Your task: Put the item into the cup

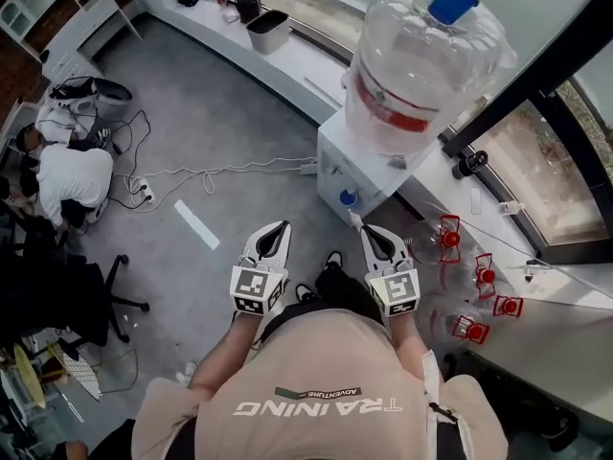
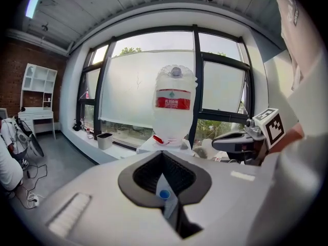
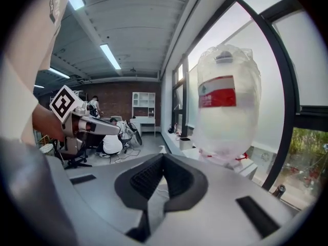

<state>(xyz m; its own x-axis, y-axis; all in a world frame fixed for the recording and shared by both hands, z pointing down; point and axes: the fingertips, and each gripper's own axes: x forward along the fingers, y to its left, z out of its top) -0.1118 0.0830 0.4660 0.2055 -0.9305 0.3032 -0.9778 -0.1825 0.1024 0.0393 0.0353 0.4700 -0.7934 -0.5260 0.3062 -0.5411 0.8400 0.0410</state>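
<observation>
though both tools are raised in front of the person, neither holds anything: the left gripper (image 1: 284,225) has its jaws brought together at the tips, and the right gripper (image 1: 361,223) does too. each gripper view shows only a thin sliver of gap behind the meeting pads.

neither the item nor the cup can be picked out in any view. the nearest candidates are some small red-and-clear things (image 1: 448,236) scattered on the window ledge (image 1: 565,324) to the person's right, too small to tell what they are.

straight ahead of the grippers stands a white water dispenser (image 1: 335,166). on it sits a large clear bottle (image 1: 421,60), upside down, with a red label band and a blue cap.

the head view alone shows the floor: a pale cable (image 1: 220,171) trailing across it, a black office chair (image 1: 101,300), and a person in white (image 1: 72,175) crouched low at the left. it also gives the red things on the ledge.

the left gripper view adds what the head view cannot. the dispenser's blue tap (image 2: 164,194) peeks through the sliver between the jaws, a grey bin (image 2: 104,140) stands on the sill, and a white shelf unit (image 2: 38,86) stands against a brick wall. the other tool's marker cube (image 2: 274,127) shows at the right edge.

the right gripper view looks down the room instead. it shows ceiling light strips (image 3: 110,56) and the bottle's label side-on.
</observation>
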